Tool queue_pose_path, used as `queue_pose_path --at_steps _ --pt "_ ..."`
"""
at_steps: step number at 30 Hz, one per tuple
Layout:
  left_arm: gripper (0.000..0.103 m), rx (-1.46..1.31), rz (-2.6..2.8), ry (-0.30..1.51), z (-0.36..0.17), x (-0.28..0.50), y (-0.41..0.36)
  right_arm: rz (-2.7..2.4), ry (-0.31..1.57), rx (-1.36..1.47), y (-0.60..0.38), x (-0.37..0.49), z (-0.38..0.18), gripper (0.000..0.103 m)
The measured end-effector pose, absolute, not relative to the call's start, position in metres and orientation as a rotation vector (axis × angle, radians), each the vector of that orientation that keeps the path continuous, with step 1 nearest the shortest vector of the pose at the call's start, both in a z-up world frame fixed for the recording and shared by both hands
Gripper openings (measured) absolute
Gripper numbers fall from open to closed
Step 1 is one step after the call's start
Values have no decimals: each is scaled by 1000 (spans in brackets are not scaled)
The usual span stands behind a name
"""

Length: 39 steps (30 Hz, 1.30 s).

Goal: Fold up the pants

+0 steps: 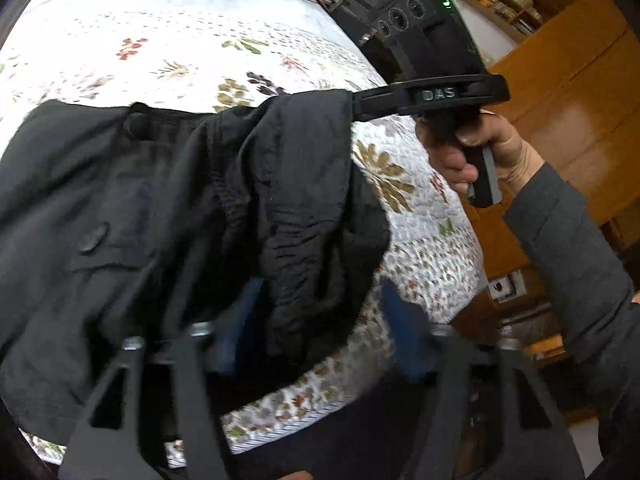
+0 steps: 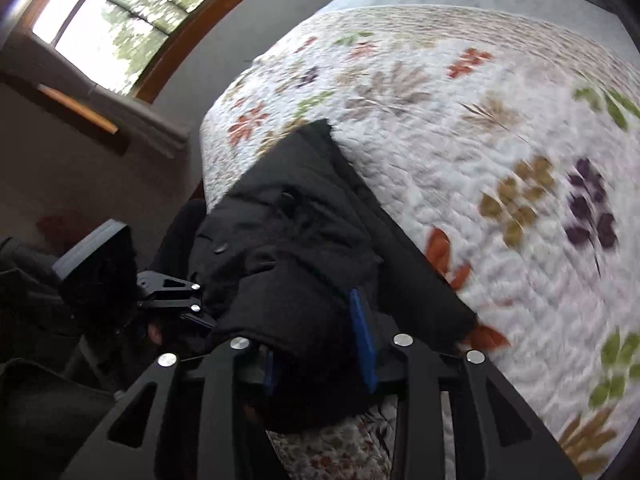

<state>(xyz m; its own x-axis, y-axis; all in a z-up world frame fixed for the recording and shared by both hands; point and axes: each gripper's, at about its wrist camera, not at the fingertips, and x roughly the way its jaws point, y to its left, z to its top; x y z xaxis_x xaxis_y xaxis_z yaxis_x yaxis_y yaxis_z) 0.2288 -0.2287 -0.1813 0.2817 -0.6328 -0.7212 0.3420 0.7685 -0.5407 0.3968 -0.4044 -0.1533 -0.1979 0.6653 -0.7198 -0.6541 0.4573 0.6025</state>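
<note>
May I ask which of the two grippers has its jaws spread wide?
The left gripper: its blue pads stand wide apart around the black pants, whereas the right gripper pinches a raised fold of them.

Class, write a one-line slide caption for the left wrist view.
Black pants bunched on a floral quilt, between the open left tongs while the right tongs meet their upper edge.

**Black tools, blue pads, grey sleeve**

Both tools are matte black, with triangular cut-outs in the finger arms, silver round screws and blue pads. The right tool carries raised letters "DAS". The person wears a grey sleeve.
</note>
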Motion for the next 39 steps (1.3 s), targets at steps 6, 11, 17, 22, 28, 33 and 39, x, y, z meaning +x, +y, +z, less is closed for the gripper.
queue_pose_path --at_steps 6,11,17,22,28,33,39 --pt "93 -326 -757 1088 -168 215 -224 873 1346 246 -469 368 -178 74" --pt "96 -323 -768 1045 -149 206 -184 816 1213 547 -501 322 -168 73" --pt "97 -297 -637 969 -146 220 -117 789 1162 688 -474 316 -188 74" --pt "97 -222 -487 1042 -180 232 -95 823 1143 626 -448 335 -198 54" --pt "97 -61 -428 1009 -199 222 -103 702 1105 500 -455 318 -204 60" --pt "98 -55 -427 974 -198 218 -97 553 975 408 -471 246 -158 69" --pt "98 -120 -398 945 -189 213 -77 702 944 223 -404 181 -137 67"
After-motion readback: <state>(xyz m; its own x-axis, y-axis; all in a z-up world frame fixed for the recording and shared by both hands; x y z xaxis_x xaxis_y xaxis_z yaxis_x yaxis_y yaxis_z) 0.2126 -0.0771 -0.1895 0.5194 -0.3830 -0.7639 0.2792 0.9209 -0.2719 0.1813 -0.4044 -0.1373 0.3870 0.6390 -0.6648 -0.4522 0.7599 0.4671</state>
